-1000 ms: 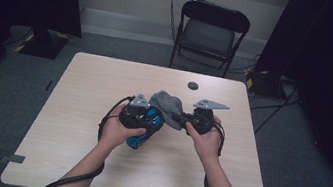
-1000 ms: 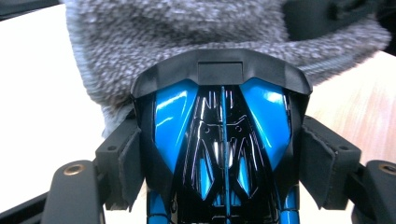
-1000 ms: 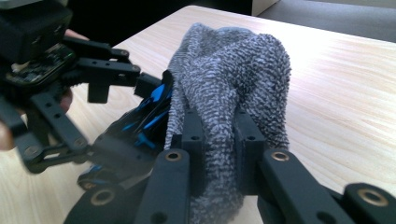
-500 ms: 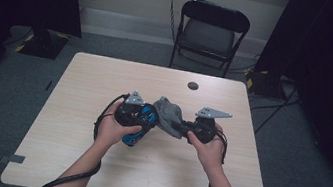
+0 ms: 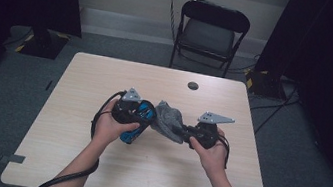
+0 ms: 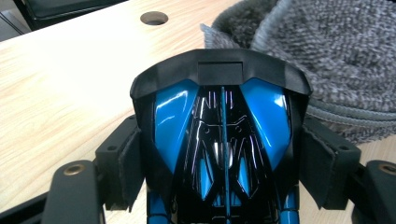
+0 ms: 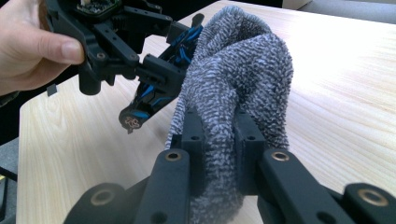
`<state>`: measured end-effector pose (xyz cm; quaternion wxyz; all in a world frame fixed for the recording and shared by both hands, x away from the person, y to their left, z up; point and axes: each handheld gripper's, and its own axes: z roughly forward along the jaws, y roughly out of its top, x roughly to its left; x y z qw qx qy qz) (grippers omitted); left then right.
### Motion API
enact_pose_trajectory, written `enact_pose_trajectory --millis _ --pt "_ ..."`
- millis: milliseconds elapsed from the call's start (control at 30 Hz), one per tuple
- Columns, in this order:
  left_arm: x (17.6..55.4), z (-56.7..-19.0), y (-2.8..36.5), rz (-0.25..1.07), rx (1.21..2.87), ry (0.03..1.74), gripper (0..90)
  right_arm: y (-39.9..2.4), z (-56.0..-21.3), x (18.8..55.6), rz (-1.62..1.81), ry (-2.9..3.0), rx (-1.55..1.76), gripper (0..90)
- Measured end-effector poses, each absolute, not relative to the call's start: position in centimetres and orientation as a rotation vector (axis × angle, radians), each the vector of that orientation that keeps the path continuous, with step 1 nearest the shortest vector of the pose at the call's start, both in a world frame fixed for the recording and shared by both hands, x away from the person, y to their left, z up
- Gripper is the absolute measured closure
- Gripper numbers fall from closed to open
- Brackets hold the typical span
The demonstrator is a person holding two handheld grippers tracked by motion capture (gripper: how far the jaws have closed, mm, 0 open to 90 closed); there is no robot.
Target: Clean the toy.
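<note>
The left gripper [image 5: 136,119] has its jaws wide around the blue toy [image 6: 219,126] and clamps it above the table [image 5: 73,159]. The right gripper [image 5: 183,135] is nearly closed, pinching the grey cloth [image 7: 233,79] beside the toy, probably to wipe it. Beyond the toy, a hole [image 5: 193,85] and a chair [image 5: 212,30]; nothing blocks.

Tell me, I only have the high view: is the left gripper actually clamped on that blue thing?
Observer: Yes. In the left gripper view the pads press both sides of the blue and black shell.
Operator: And the right gripper?
Observer: The right gripper has its jaws pinched on a fold of the grey cloth.
Operator: Is the cloth over the shell yet?
Observer: Partly; the cloth drapes against its far end, and its near tip hangs bare above the table.
</note>
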<state>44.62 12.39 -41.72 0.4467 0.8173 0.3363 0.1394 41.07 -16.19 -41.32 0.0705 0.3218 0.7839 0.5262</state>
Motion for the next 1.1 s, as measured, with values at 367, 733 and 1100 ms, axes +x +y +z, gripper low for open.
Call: enact_pose_trajectory --millis 367,733,1100 --pt "44.8 -41.2 13.4 0.372 2.007 0.858 25.6 -17.7 -41.5 40.9 1.569 2.362 0.960 78.0" --pt "44.2 -40.9 13.1 0.359 2.002 0.821 25.6 -19.8 -41.0 41.7 1.527 2.297 1.054 78.1" --pt "43.2 -40.1 11.3 0.322 2.008 0.742 25.6 -19.8 -38.7 44.3 1.478 2.153 1.157 78.2"
